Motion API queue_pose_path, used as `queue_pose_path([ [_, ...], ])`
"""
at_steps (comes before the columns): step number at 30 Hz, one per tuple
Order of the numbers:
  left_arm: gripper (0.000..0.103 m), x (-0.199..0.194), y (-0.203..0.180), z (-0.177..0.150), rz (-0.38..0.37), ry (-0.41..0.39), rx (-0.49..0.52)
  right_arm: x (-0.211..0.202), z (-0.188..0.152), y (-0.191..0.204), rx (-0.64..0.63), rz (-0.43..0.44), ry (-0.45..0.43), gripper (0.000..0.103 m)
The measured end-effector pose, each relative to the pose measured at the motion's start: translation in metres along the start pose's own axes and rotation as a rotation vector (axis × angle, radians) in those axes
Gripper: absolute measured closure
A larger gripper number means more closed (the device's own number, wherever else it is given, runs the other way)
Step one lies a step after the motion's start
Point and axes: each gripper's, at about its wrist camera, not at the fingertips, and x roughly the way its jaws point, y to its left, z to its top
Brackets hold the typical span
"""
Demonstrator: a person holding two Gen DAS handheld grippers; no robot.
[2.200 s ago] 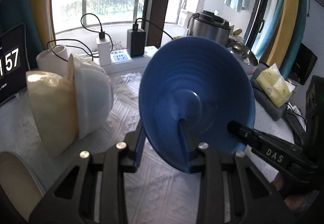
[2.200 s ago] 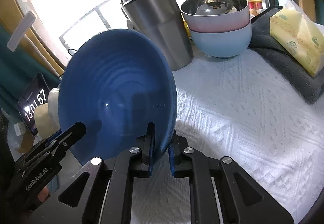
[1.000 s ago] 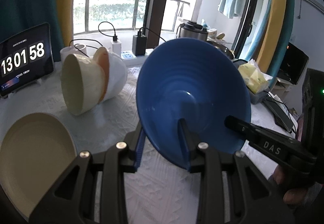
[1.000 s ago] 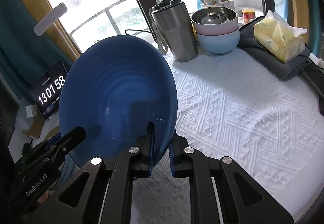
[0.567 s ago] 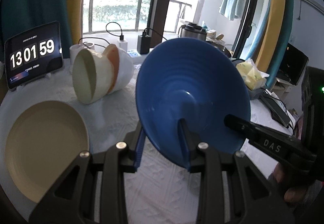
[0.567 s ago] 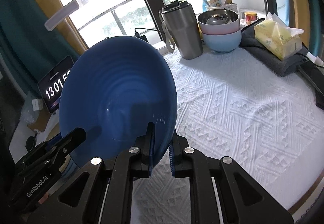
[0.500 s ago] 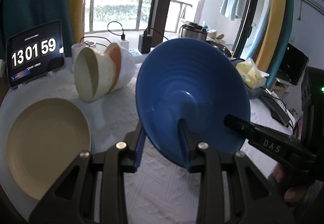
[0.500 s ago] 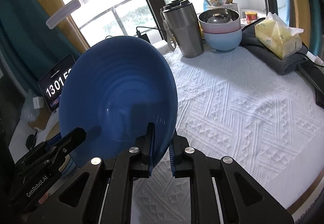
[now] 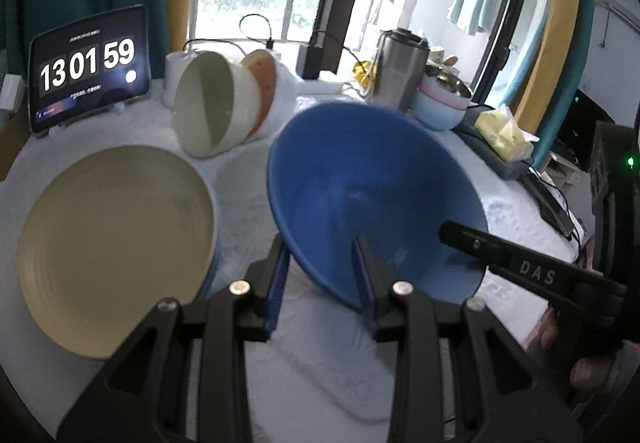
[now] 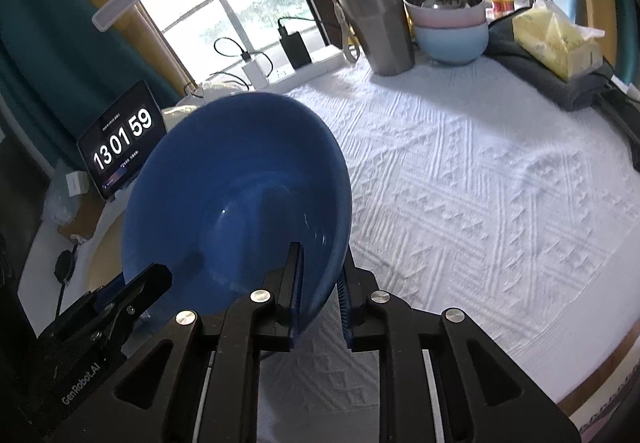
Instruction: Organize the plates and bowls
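Observation:
A deep blue bowl [image 9: 372, 203] hangs tilted above the white tablecloth, held from both sides. My left gripper [image 9: 320, 275] is shut on its near rim, one finger inside and one outside. In the right wrist view the blue bowl [image 10: 236, 199] fills the left half. My right gripper [image 10: 320, 299] straddles its right rim; its jaws are opening and the outer pad stands off the wall. To the bowl's left a cream plate [image 9: 116, 243] lies flat on the table. Behind the plate, nested bowls [image 9: 224, 107] lie on their side.
At the back stand a tablet clock [image 9: 88, 67], a steel tumbler [image 10: 372, 27] and a stack of pink and light blue bowls [image 10: 452, 35]. A tissue pack [image 10: 556, 39] lies on a grey cloth at the right. Cables and a power strip [image 10: 304, 71] run along the window.
The blue bowl has tipped flatter and sunk a little. Both grippers drew back from the window, so the whole cream plate shows. The right gripper's fingers stand wider apart than before.

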Motion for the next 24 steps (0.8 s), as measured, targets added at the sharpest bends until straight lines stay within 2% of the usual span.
queue_pose_path([
  [7, 0.069, -0.009, 0.004, 0.001, -0.018, -0.017, -0.007, 0.000, 0.001, 0.008, -0.002, -0.011, -0.005, 0.080],
  [13, 0.069, -0.010, 0.007, 0.004, -0.017, -0.014, -0.017, -0.011, 0.006, 0.007, 0.009, -0.031, -0.048, 0.078],
  [24, 0.069, -0.033, 0.013, 0.014, 0.011, -0.081, -0.011, -0.026, 0.016, 0.012, -0.007, -0.033, -0.091, 0.078],
])
